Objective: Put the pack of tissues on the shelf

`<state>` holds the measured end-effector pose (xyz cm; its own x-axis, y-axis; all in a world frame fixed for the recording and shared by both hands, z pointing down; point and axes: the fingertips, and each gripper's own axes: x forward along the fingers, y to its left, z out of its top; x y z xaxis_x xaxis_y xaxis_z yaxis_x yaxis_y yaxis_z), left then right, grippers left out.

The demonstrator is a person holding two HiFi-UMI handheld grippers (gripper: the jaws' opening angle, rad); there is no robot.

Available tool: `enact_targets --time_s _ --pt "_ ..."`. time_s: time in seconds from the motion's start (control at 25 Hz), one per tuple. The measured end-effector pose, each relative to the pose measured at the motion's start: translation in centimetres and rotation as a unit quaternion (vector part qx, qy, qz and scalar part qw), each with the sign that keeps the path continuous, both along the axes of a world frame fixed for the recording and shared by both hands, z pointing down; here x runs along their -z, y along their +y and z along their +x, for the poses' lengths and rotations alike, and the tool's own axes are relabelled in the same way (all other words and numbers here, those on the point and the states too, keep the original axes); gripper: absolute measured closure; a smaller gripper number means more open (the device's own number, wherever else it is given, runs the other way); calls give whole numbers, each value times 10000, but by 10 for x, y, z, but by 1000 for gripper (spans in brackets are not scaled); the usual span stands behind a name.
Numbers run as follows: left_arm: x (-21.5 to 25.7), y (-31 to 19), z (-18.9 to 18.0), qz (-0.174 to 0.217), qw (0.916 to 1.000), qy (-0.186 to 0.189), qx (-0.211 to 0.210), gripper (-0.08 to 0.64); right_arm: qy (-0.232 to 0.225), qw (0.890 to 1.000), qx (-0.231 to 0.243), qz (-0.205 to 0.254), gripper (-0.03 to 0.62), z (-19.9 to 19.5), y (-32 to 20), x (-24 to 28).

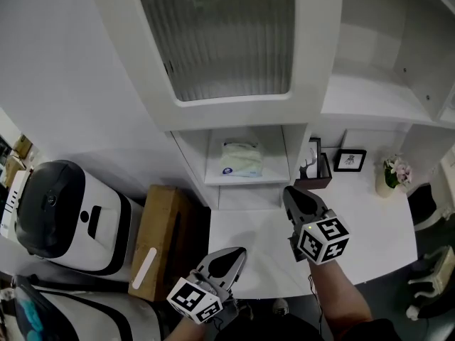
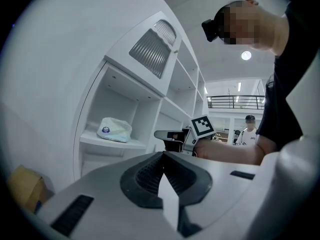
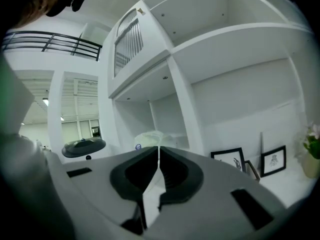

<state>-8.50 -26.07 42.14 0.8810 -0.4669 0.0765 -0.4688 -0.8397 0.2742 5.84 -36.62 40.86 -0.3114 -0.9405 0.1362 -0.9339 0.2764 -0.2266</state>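
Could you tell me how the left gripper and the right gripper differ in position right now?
The right gripper reaches farther forward over the white desk, with its tips near the shelf holding the pack of tissues. The left gripper sits back at the desk's near edge, beside the cardboard box. In the head view the right gripper points up-left and the left gripper up-right. Both are shut and empty.

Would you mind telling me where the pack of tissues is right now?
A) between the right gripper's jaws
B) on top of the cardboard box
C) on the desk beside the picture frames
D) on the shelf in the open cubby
D: the pack of tissues lies on the shelf in the cubby, while the left gripper and right gripper are both shut and empty.
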Motion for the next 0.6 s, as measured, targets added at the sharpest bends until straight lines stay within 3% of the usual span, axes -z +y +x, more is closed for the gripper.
enact_targets --time_s 0.6 --pt "7 86 58 103 9984 -30 562 555 -363 9942 1003 -146 583 14 115 -14"
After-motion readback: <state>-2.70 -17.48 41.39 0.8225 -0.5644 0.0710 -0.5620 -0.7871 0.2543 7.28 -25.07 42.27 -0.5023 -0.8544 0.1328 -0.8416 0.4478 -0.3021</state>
